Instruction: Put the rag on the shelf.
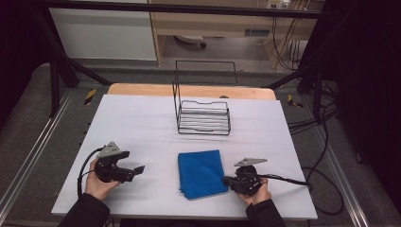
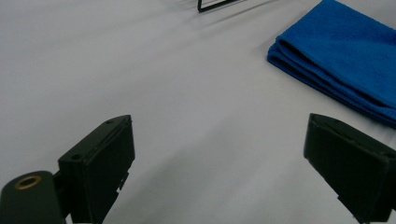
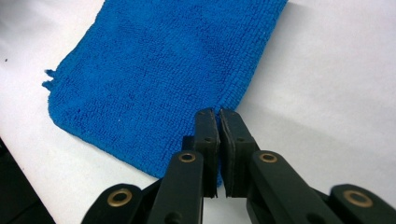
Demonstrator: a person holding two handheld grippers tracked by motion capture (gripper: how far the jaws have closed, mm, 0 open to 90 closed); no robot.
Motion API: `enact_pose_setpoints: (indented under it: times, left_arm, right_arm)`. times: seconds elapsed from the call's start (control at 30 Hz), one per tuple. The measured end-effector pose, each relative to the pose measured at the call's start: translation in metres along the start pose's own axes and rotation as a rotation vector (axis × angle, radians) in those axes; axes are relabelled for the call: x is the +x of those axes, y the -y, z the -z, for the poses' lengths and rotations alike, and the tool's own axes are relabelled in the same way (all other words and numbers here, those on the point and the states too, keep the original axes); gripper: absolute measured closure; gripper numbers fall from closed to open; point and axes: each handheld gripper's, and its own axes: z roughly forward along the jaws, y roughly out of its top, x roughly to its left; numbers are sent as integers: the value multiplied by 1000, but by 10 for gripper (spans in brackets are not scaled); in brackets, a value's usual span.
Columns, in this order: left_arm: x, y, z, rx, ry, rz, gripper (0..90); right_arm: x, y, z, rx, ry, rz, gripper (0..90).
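A: Where does the blue cloth (image 1: 201, 173) lie?

B: Folded flat on the white table cover (image 1: 142, 123), at the near middle of the table, between the two grippers. The wire rack (image 1: 203, 116) stands on the far side of it, well apart.

A: And the right gripper (image 1: 226, 180)?

B: It sits at the cloth's right edge, toward the near right corner, pointing left at it. In the right gripper view the jaws stand pressed together, with almost no gap, right over the cloth's (image 3: 163, 74) edge where blue meets white.

A: Is the cloth pinched between them?

B: A bit of blue shows just below the tips, so the edge seems caught, but I cannot tell for sure how much fabric sits between the pads. The jaws are closed tight at that edge.

A: The left gripper (image 1: 139, 169)?

B: It is held near the table's left side, pointing right toward the cloth, and well apart from it. In the left gripper view its jaws stand wide with only bare table cover between them, and the folded cloth (image 2: 341, 56) lies ahead to the right, its layered edge facing the gripper.

A: Anything on the cloth?

B: Nothing lies on it.
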Motion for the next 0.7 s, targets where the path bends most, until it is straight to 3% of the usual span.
enact_pose_setpoints:
  times: [0.03,0.1,0.13,0.27,0.3,0.33,0.37,0.4,0.47,0.53,0.7]
  left_arm:
    - [0,0,0,0,-1,4,85]
    - [-1,0,-1,-2,2,8,85]
    - [-1,-1,-1,1,4,3,85]
    - [-6,-6,-5,0,5,3,85]
    - [-6,-6,-5,0,5,3,85]
    - [-6,-8,-5,-5,7,6,85]
    - [-7,-10,-5,-9,8,7,85]
    - [-9,-13,-5,-13,10,9,85]
    - [-12,-18,-7,-24,4,12,85]
    - [-17,-24,-10,-34,7,22,85]
    - [-32,-38,-24,-8,-13,-6,86]
  right_arm:
    - [-2,-1,-1,-10,25,6,792]
    - [-4,-1,-2,-20,33,17,766]
    - [-9,-3,-2,-46,30,54,697]
    - [-19,-6,5,-142,-13,104,550]
    - [-19,-6,5,-142,-13,104,550]
    - [-25,-8,8,-191,-26,147,446]
    - [-25,-8,8,-191,-26,147,446]
    - [-30,-9,11,-217,-29,171,377]
    - [-33,-9,11,-232,-34,175,336]
    - [-41,-10,12,-254,-46,165,194]
    - [-47,-11,12,-265,-36,166,90]
